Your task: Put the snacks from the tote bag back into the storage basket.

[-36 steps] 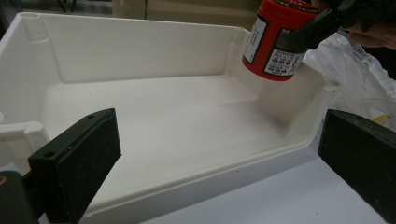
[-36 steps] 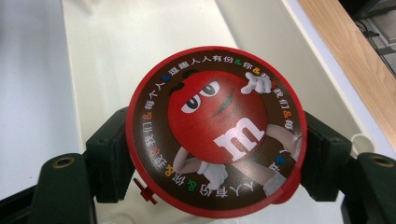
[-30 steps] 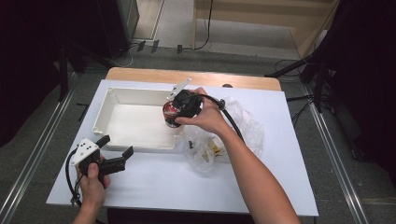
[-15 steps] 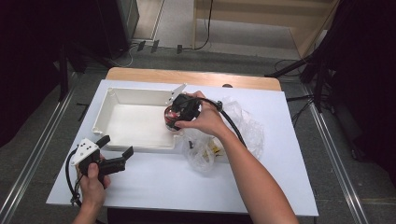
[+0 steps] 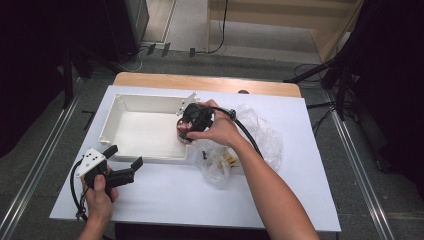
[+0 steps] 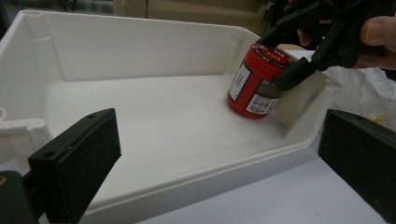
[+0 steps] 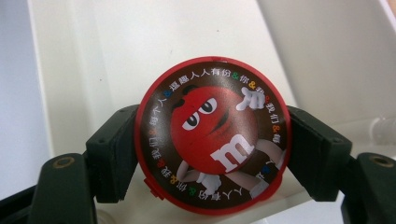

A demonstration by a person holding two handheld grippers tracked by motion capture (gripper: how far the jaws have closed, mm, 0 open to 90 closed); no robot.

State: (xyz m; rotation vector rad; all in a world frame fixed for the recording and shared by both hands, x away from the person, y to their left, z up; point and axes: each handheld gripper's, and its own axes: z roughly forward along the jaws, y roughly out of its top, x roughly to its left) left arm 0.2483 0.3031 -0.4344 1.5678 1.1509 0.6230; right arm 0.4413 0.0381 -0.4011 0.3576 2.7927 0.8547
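A red candy tub (image 5: 182, 134) with a cartoon lid (image 7: 212, 135) is tilted inside the white tray (image 5: 145, 100), close to the tray's near right corner. My right gripper (image 5: 190, 124) is shut on it, its black pads (image 7: 114, 158) pressing on both sides just under the lid. In the left gripper view the tub (image 6: 252, 88) leans with its base at the tray floor (image 6: 154, 116), and the right gripper (image 6: 303, 56) comes down on it from the upper right. My left gripper (image 5: 123, 156) is open and holds nothing, low over the table in front of the tray's near left corner.
A crumpled clear plastic bag (image 5: 260, 135) with small items lies to the right of the tray, under the right forearm. The white table sheet (image 5: 200, 195) is bare in front. A wooden strip (image 5: 200, 82) runs along the far edge.
My right gripper has carried the red tub slightly down and toward the tray's near right corner. The left gripper has stayed in place.
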